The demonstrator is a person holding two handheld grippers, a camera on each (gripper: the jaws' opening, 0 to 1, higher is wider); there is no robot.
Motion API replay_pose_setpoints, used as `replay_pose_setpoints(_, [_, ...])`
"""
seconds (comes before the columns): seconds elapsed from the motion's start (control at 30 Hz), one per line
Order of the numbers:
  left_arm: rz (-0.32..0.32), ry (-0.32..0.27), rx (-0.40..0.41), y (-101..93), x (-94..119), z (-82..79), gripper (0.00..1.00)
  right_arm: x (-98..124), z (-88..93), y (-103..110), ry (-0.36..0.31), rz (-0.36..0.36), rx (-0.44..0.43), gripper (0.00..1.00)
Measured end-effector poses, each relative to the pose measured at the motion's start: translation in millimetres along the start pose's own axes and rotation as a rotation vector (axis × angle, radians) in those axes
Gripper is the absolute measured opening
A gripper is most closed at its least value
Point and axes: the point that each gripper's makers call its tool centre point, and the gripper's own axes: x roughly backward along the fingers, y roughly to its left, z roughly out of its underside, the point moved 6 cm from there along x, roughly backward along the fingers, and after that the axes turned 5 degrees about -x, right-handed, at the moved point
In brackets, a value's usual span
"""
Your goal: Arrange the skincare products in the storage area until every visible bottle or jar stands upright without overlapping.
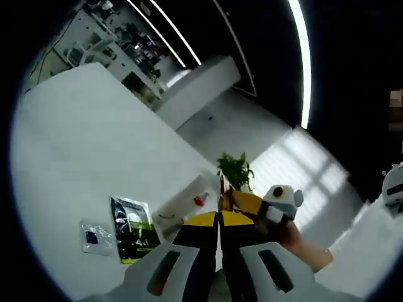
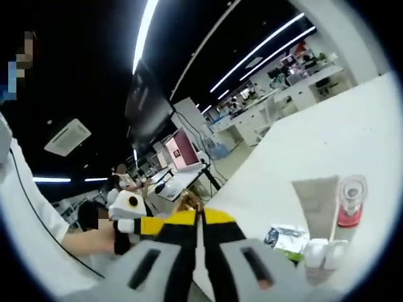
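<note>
Left claw: the left claw [image 1: 219,217] is held up in the air with its two jaws pressed together. It grasps nothing.
Right claw: the right claw [image 2: 200,220] is also up in the air, jaws pressed together, with nothing between them.
Both claws: they sit tip to tip. In the left gripper view the other claw pokes in from the right with a hand [image 1: 296,242] behind it.
Surface: a big white surface [image 1: 82,145] lies below, well apart from both claws.
Skincare things: in the right gripper view, a grey tube [image 2: 317,206] stands up at the right. A clear bottle with a red band [image 2: 349,207] stands just beside it. Two small white bottles [image 2: 322,253] stand in front of them, nearer to the claw.
Flat packs: a green and black packet [image 1: 132,228] lies flat on the surface. A small clear packet [image 1: 96,237] lies just to its left.
Step in hand: I think no thing has been picked yet. The claws look like they are getting ready.
Next move: I think the claws must go down to the surface and one must spread its jaws near the bottles. It must go slowly, because the standing bottles are close together and could tip.
</note>
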Motion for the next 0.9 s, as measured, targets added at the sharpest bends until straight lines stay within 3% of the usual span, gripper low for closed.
replay_pose_setpoints(0.13, [-0.037, -0.017, 0.030, 11.1, 5, 0.7, 0.00, -18, 3.0, 1, 0.037, 0.035, 0.055, 0.01])
replay_pose_setpoints(0.37, [-0.132, -0.018, 0.053, 37.7, 9, -2.7, 0.00, -46, 13.3, -6, 0.088, 0.141, 0.245, 0.01])
replay_pose_setpoints(0.53, [-0.234, 0.006, 0.050, 63.3, 6, -1.0, 0.00, -65, 26.2, -20, 0.124, 0.208, 0.276, 0.01])
replay_pose_setpoints(0.57, [-0.240, 0.014, 0.052, 69.0, 4, 0.3, 0.00, -68, 31.7, -27, 0.150, 0.259, 0.282, 0.01])
replay_pose_setpoints(0.63, [-0.291, 0.044, 0.043, 81.9, 2, 4.9, 0.00, -77, 38.5, -31, 0.158, 0.265, 0.286, 0.01])
replay_pose_setpoints(0.9, [-0.336, 0.068, 0.080, 113.2, -6, 8.4, 0.00, -98, 53.9, -58, 0.196, 0.339, 0.274, 0.01])
